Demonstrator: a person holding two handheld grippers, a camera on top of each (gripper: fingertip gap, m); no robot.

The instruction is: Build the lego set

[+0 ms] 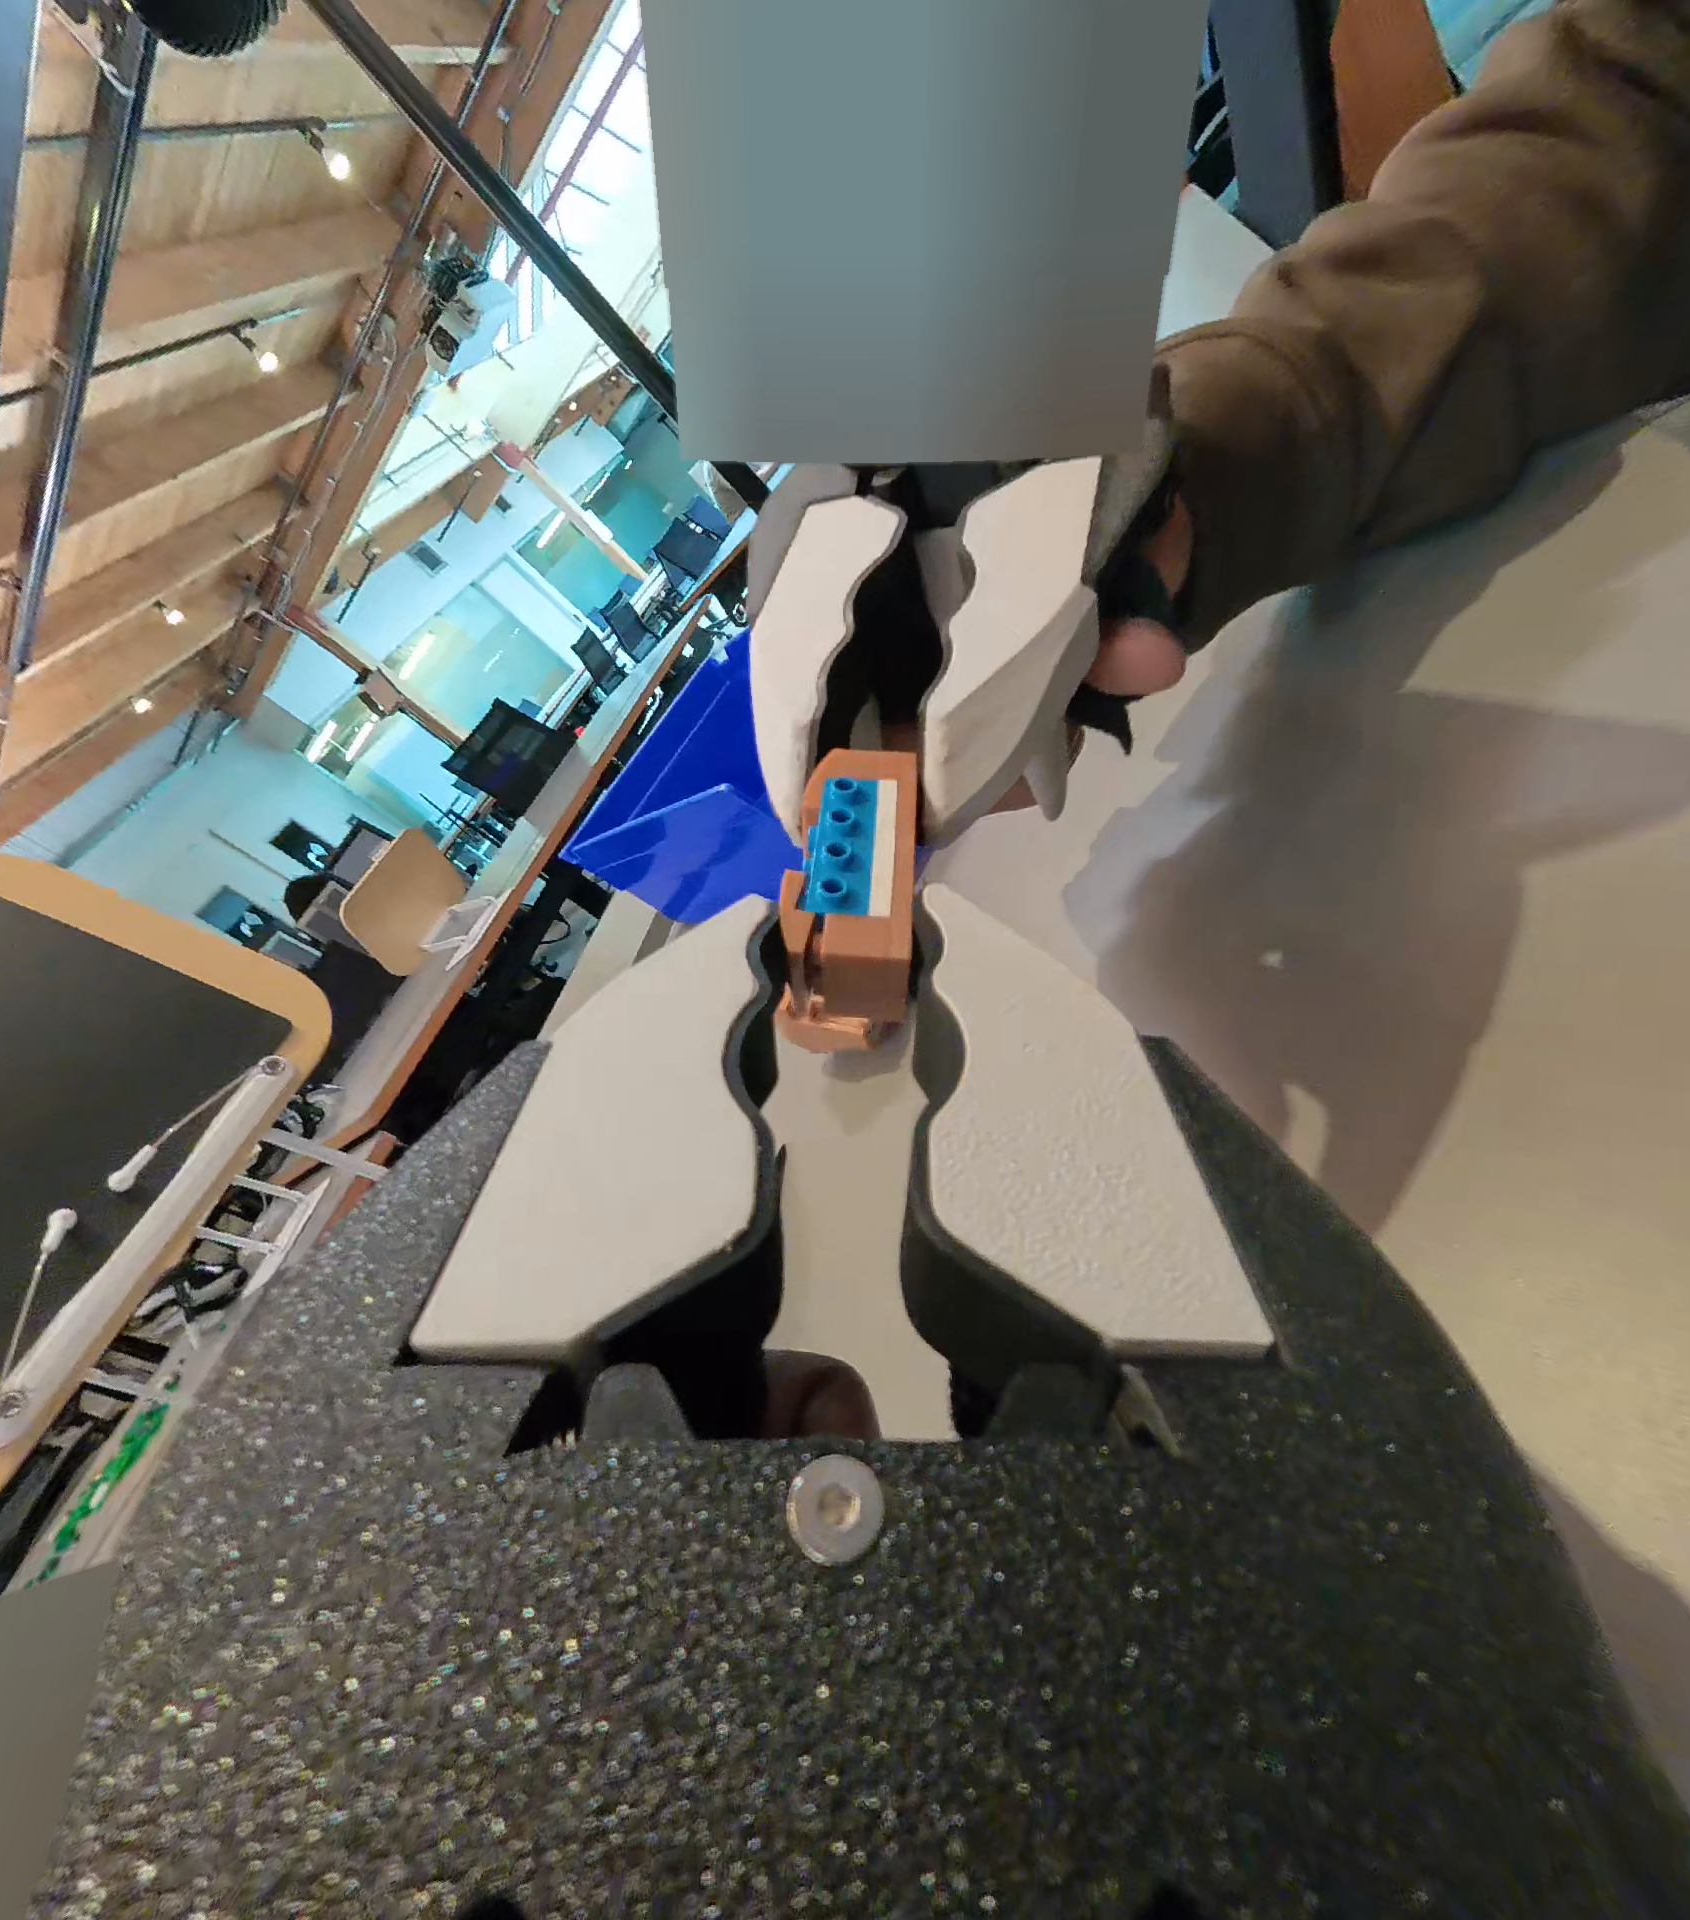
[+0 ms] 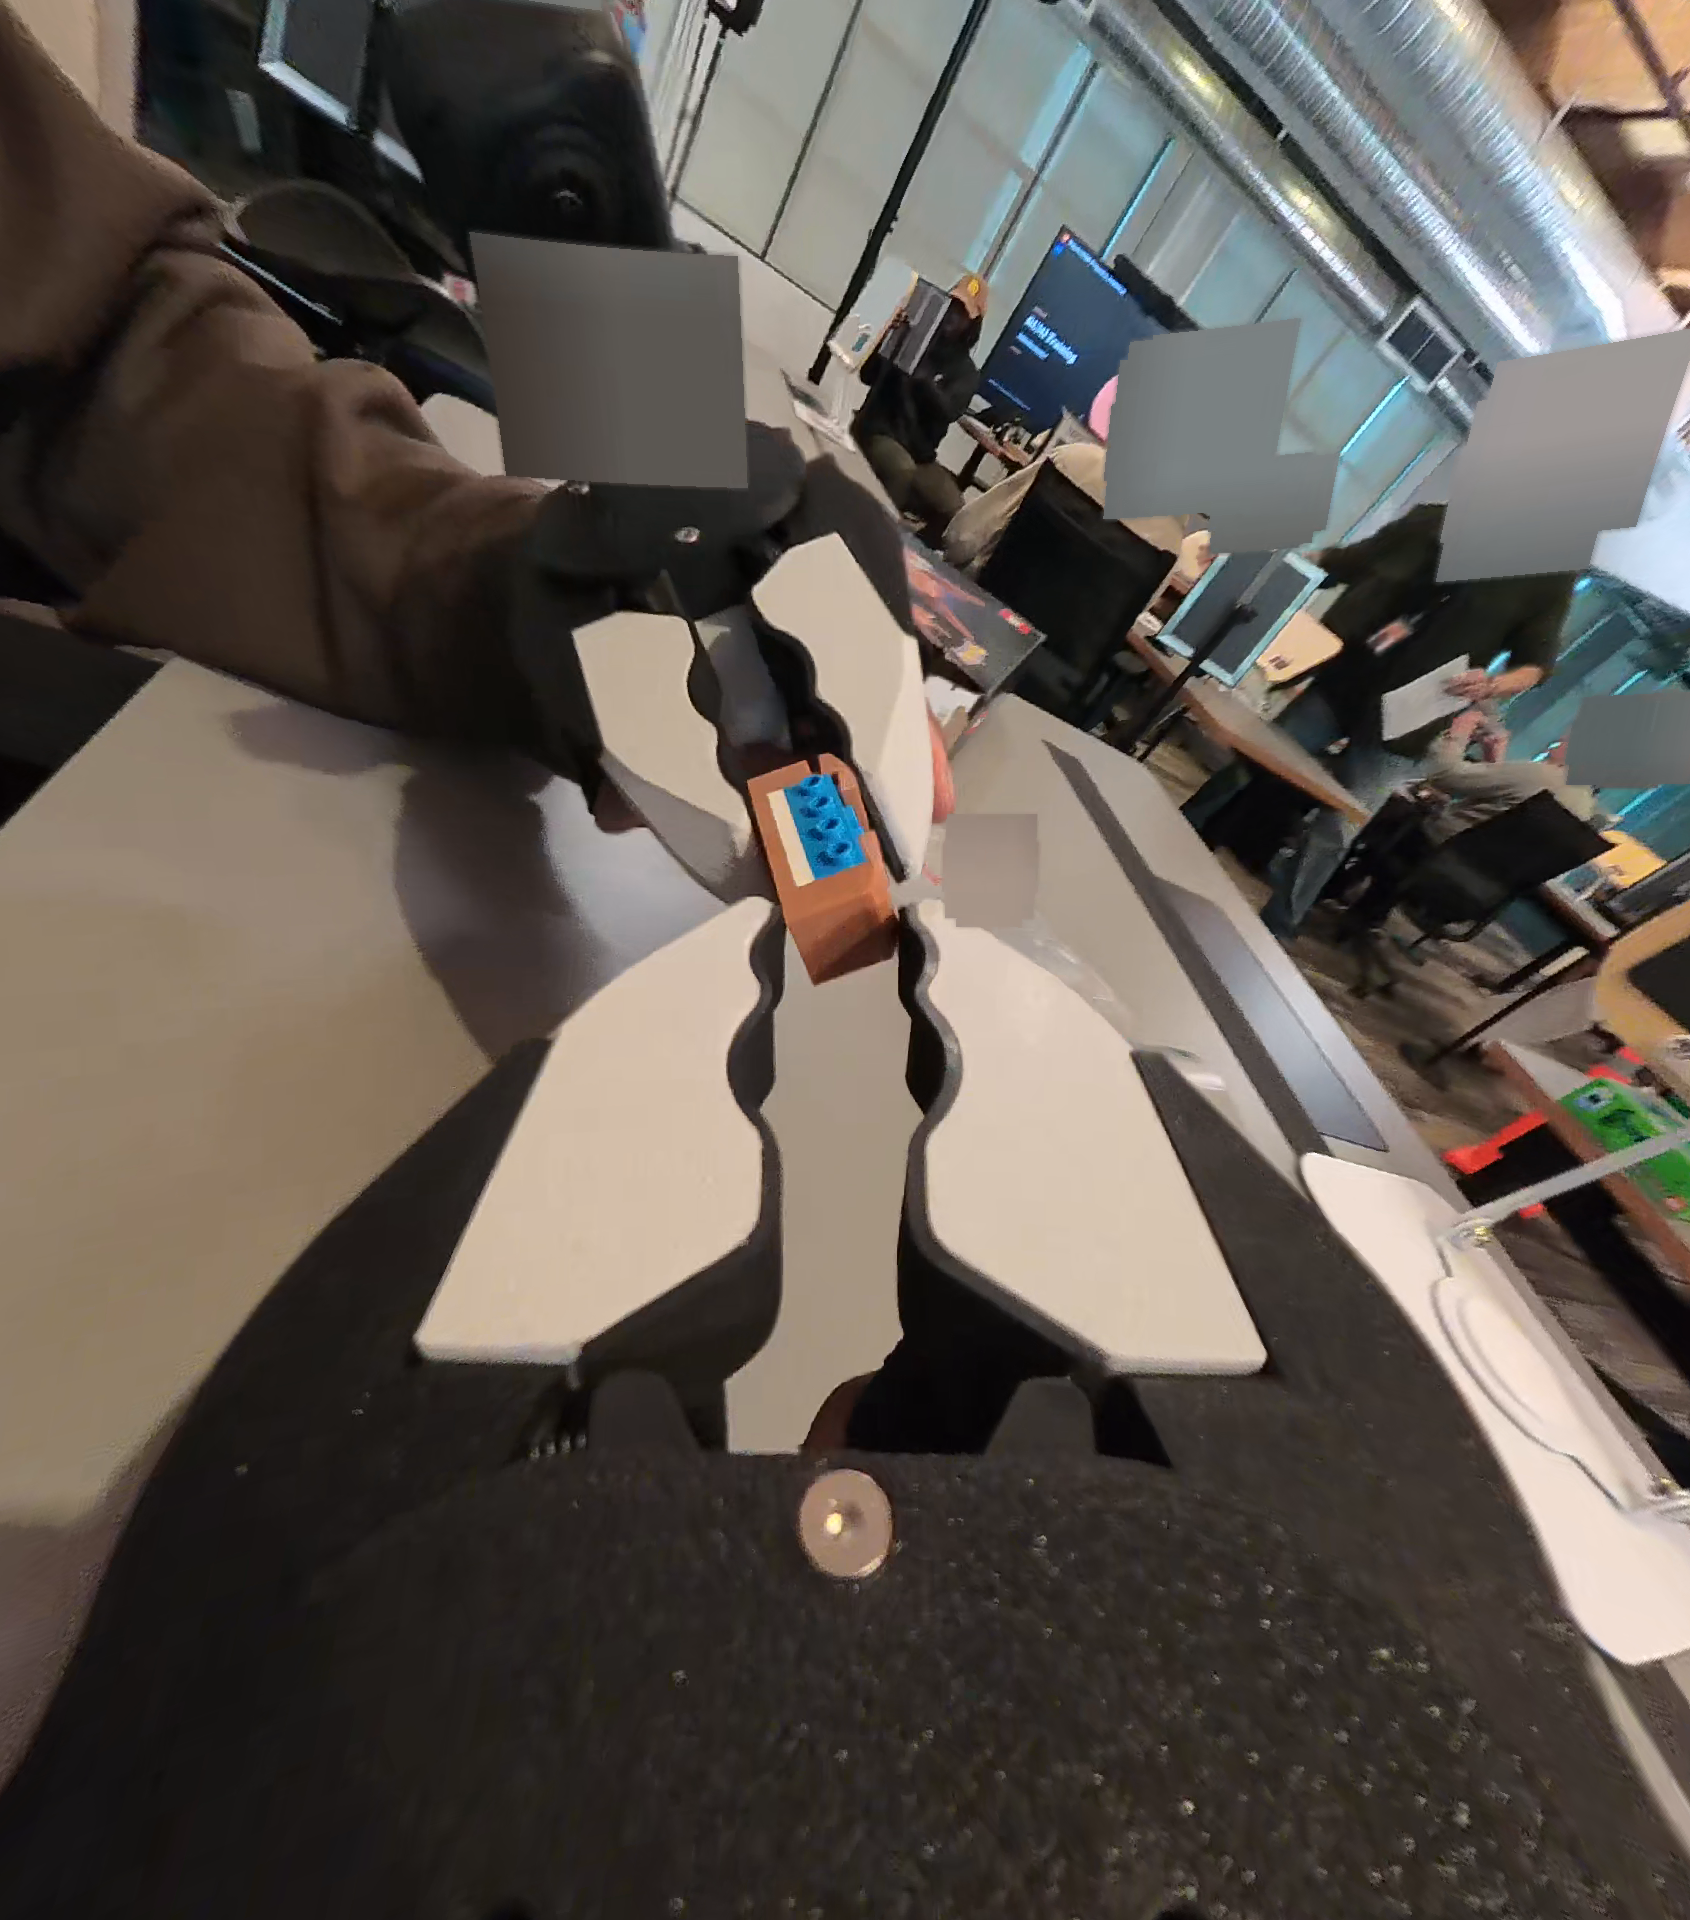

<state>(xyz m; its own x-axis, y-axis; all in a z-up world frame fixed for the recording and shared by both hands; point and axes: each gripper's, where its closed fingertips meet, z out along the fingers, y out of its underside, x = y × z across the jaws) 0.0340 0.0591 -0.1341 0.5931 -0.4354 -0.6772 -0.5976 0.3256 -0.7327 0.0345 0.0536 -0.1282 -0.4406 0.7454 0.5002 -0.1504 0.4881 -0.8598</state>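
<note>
You worked at a pale grey table (image 2: 145,987) in an open office. Exposed wooden ceiling beams (image 1: 145,312) carried small spotlights (image 1: 337,161), a ribbed silver duct (image 2: 1340,187) ran overhead, and glass partitions (image 2: 1080,156) glowed teal behind black chairs (image 2: 1080,592) and a dark screen (image 2: 1059,332).

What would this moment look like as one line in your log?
stage: mid-build | left gripper: shut on brown lego assembly | right gripper: shut on its other end | blue studded plate: seated on top | assembly: above table

White writing shows on the dark screen (image 2: 1059,332) far behind the brown lego block (image 2: 825,883), and print on a green box (image 2: 1682,1153) right of it.
</note>
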